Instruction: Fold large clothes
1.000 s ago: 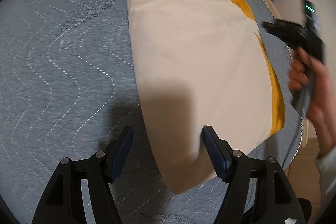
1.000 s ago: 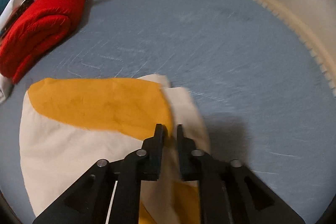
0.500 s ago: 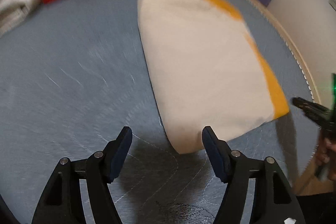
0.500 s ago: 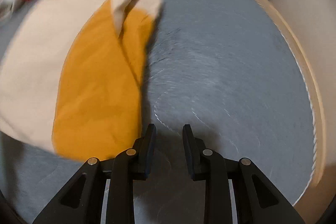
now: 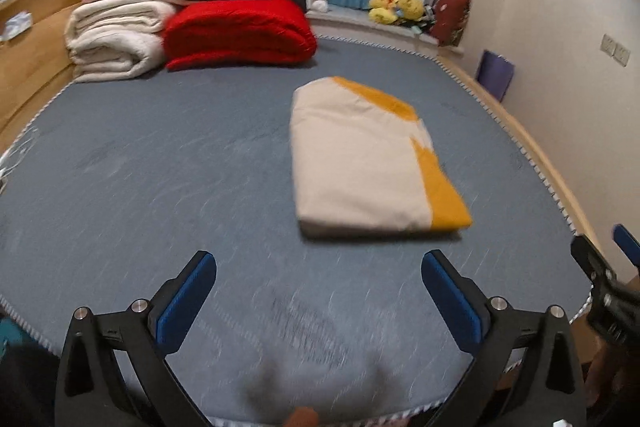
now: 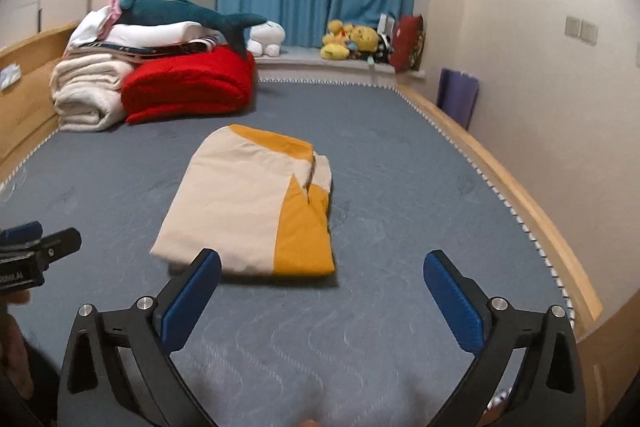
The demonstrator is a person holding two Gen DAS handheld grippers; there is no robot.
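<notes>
Folded garment at rest on the bed. The cream-and-orange garment (image 5: 372, 163) lay as a compact rectangle on the grey mattress (image 5: 160, 163), toward its right side, well apart from the red blanket (image 5: 240, 31) and cream blanket (image 5: 116, 39) stacked at the headboard. The left claw (image 5: 318, 299) and right claw (image 6: 322, 301) both stood wide, their jaws having just been opening, with nothing between them and the garment clear of both. The fold appeared complete, and the step in hand was judged a release and retreat. A next move would likely call for fetching another garment or squaring the slightly uneven right edge.
</notes>
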